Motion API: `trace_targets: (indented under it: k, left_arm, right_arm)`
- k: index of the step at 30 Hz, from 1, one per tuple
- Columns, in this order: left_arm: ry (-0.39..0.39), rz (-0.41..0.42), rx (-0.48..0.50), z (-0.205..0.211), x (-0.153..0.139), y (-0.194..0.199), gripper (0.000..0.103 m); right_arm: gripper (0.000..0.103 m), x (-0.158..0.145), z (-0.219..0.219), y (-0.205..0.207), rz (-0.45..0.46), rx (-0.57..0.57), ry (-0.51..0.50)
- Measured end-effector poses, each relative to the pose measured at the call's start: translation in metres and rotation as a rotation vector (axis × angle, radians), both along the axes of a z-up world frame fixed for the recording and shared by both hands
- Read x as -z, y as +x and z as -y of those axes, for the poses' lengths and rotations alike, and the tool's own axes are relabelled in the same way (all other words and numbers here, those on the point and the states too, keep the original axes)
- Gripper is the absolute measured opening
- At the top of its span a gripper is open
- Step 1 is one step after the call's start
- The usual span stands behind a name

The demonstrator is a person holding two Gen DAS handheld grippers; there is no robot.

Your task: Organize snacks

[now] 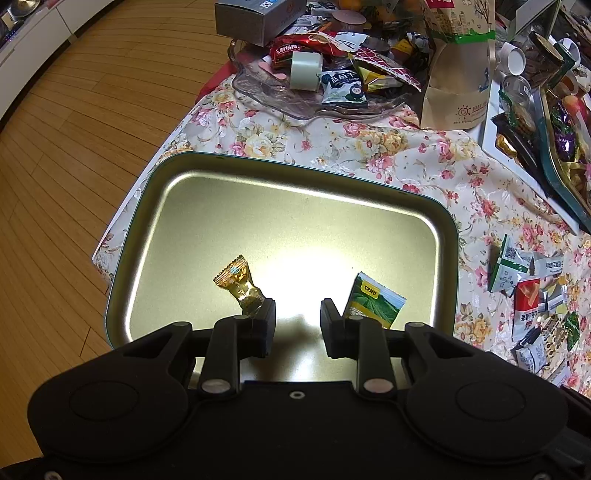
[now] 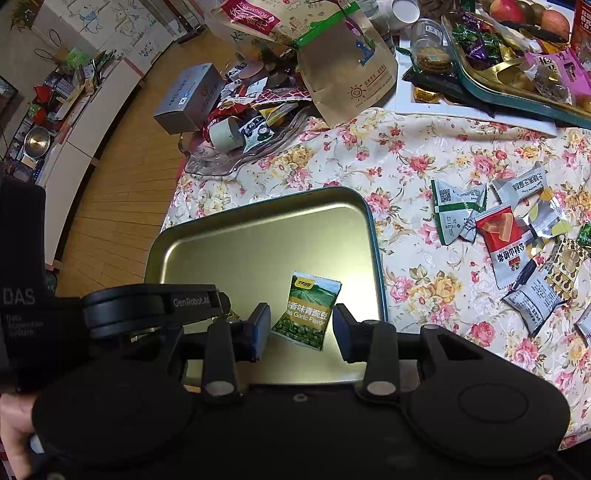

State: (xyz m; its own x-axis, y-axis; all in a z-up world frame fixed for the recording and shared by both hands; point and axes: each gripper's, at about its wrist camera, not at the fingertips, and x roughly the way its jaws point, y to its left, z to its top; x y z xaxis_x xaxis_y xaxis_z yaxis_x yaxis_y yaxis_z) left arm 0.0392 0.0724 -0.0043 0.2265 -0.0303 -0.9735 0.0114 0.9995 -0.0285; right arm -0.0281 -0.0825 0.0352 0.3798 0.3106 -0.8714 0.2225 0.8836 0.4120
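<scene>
A gold metal tray [image 1: 207,192] with a teal rim lies on the floral tablecloth; it also shows in the right wrist view [image 2: 207,254]. A gold-wrapped candy [image 1: 238,282] lies in it, touching the left finger of my open left gripper [image 1: 297,325]. A green garlic-pea packet [image 1: 373,299] lies in the tray by that gripper's right finger. In the right wrist view the green packet [image 2: 308,310] sits between the fingers of my open right gripper [image 2: 301,328], not gripped. A heap of loose snack packets [image 2: 517,243] lies right of the tray, also in the left wrist view [image 1: 535,295].
A clear glass dish [image 1: 280,96] piled with snacks and a grey box [image 1: 255,18] stand behind the tray. A kraft paper bag [image 2: 347,74] and a teal tray of candies [image 2: 509,55] sit at the back right. The table's edge drops to wooden floor [image 1: 74,147] on the left.
</scene>
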Motion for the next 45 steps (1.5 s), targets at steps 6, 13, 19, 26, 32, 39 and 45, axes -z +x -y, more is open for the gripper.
trace_targets:
  k: [6, 13, 19, 26, 32, 39, 45]
  left_arm:
    - [0.0, 0.0, 0.0, 0.0, 0.0, 0.0, 0.036]
    - [0.003, -0.001, 0.002, 0.001, 0.0, 0.0, 0.036]
    - [-0.003, 0.0, 0.04, 0.014, -0.003, -0.004, 0.036]
    - [-0.009, 0.005, 0.107, 0.043, -0.01, -0.012, 0.036]
    - [-0.005, 0.017, 0.192, 0.08, -0.016, -0.022, 0.036]
    - [0.003, 0.01, 0.296, 0.126, -0.015, -0.036, 0.036]
    - [0.003, -0.021, 0.359, 0.16, -0.01, -0.047, 0.036]
  right_arm:
    - [0.04, 0.0, 0.0, 0.0, -0.003, 0.0, 0.0]
    - [0.04, 0.0, 0.0, 0.0, -0.006, 0.003, -0.011]
    - [0.041, 0.004, 0.013, -0.004, -0.021, 0.027, -0.042]
    - [0.04, 0.01, 0.049, -0.018, -0.045, 0.098, -0.076]
    - [0.04, 0.015, 0.09, -0.037, -0.064, 0.184, -0.098]
    - [0.04, 0.02, 0.138, -0.062, -0.088, 0.303, -0.106]
    - [0.04, 0.022, 0.172, -0.08, -0.099, 0.373, -0.099]
